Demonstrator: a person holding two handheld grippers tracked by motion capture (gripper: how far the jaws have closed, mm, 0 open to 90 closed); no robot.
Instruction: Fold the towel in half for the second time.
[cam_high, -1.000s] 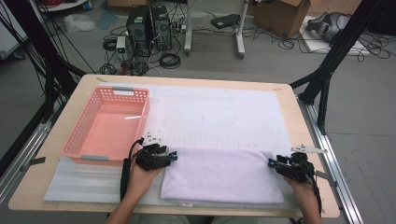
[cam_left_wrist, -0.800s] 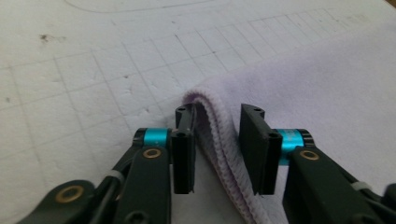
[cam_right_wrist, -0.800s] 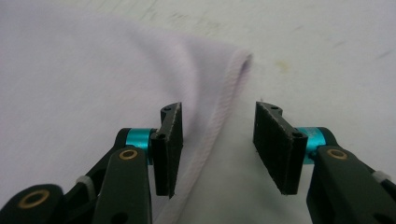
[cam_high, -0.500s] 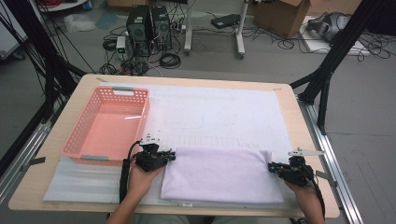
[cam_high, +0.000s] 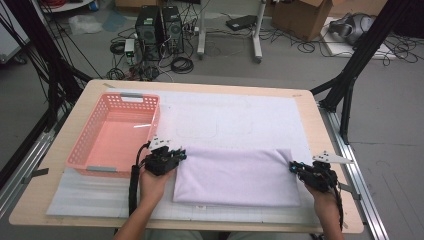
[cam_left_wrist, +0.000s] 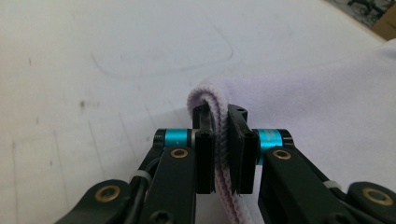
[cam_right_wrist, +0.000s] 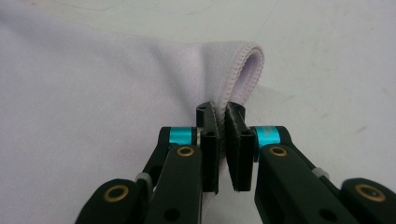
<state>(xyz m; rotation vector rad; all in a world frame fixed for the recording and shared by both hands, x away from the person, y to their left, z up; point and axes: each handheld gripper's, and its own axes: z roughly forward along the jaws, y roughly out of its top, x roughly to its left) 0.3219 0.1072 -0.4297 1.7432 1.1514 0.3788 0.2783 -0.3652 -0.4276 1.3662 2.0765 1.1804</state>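
Note:
A folded lilac cloth (cam_high: 235, 175) lies on the white mat (cam_high: 225, 115) near the table's front edge. My left gripper (cam_high: 180, 156) is at the cloth's far left corner. In the left gripper view, that gripper (cam_left_wrist: 219, 112) has just been closing, and its pads now pinch the hemmed cloth edge (cam_left_wrist: 327, 93). My right gripper (cam_high: 294, 167) is at the far right corner. In the right gripper view, this gripper (cam_right_wrist: 219, 109) is shut on the stitched fold of the cloth (cam_right_wrist: 93, 70), which loops up past the fingertips.
A pink plastic basket (cam_high: 131, 95) stands on the mat at the left, right beside my left hand. The bare wooden table (cam_high: 320, 125) borders the mat on the right. Computers, cables and boxes sit on the floor beyond the table.
Both grippers have closed on the far corners of the cloth. The hands have stayed almost where they were.

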